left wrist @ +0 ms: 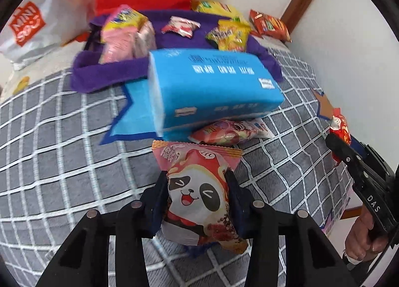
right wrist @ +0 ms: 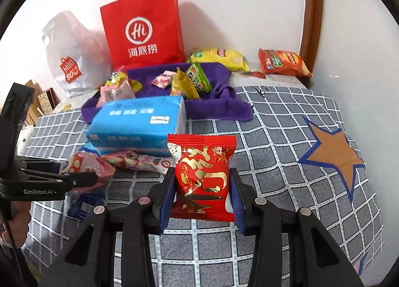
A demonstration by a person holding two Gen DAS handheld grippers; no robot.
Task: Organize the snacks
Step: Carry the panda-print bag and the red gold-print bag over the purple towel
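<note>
My left gripper (left wrist: 197, 187) is shut on a pink panda snack packet (left wrist: 199, 194), held above the grey checked cloth. My right gripper (right wrist: 202, 184) is shut on a red and gold snack packet (right wrist: 202, 174). A purple cloth tray (left wrist: 109, 72) lies at the back with several small snacks in it; it also shows in the right wrist view (right wrist: 219, 110). A pink snack packet (left wrist: 229, 132) lies on the cloth under the edge of a blue tissue pack (left wrist: 212, 87). The left gripper with its packet shows at the left of the right wrist view (right wrist: 82, 174).
A red paper bag (right wrist: 144, 30) and a white Miniso bag (right wrist: 69, 62) stand against the back wall. A yellow chip bag (right wrist: 219, 58) and an orange chip bag (right wrist: 284, 62) lie behind the tray. A brown star (right wrist: 334, 154) marks the cloth at right.
</note>
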